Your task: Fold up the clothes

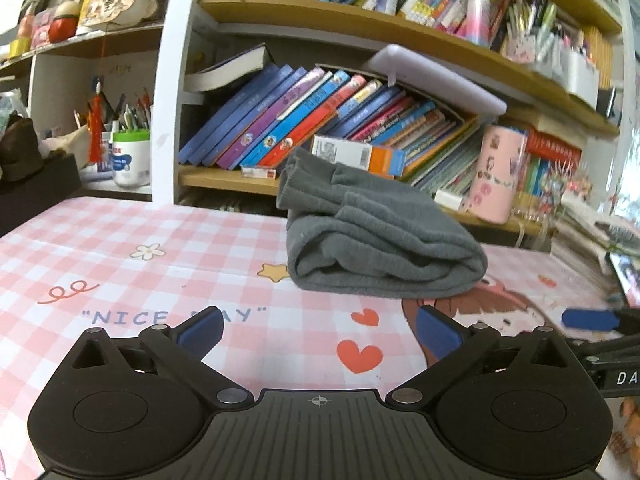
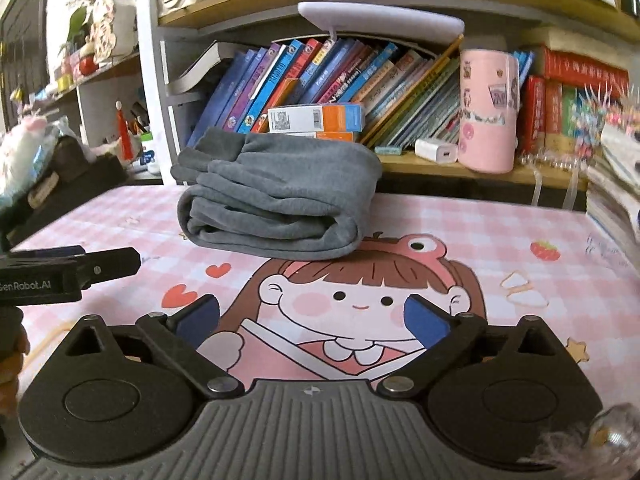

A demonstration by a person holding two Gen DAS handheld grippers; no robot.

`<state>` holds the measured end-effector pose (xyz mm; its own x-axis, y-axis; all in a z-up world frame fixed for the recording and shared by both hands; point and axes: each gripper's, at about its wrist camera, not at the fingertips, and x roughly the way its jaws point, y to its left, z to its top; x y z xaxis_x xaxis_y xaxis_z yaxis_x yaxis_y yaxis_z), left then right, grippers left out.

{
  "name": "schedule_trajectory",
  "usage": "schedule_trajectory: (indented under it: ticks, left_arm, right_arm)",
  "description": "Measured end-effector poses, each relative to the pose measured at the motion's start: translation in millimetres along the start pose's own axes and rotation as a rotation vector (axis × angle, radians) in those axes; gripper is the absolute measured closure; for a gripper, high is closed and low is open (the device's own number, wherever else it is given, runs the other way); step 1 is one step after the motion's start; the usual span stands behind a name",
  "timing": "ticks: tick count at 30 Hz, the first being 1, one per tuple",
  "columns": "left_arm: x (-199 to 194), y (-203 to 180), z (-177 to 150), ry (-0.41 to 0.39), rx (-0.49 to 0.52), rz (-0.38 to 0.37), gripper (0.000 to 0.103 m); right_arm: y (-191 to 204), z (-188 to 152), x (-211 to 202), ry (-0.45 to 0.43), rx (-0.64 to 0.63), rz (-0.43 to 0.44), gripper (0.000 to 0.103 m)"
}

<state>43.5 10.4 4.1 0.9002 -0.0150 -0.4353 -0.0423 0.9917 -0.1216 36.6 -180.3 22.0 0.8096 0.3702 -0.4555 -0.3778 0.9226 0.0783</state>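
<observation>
A: Grey garment [image 1: 380,236] is lying folded in a thick bundle on the pink checked tablecloth [image 1: 120,248], far side, just in front of the bookshelf [image 1: 360,36].
B: Grippers?
A: Left gripper [image 1: 318,334] is hovering near the cloth's front edge, fingers spread wide, holding nothing. Right gripper [image 2: 312,320] is doing likewise, wide apart over the cartoon girl print [image 2: 352,300].
B: Touching the garment?
A: Neither is touching; both are sitting well short of it.
</observation>
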Motion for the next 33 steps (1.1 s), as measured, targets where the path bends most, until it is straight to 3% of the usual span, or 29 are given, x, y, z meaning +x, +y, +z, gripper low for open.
schedule_trajectory:
  ticks: [33]
  left_arm:
    - [3, -17, 0, 0.026, 0.106, 0.062, 0.000]
  right_arm:
    - [11, -5, 1, -0.033, -0.062, -0.113, 0.000]
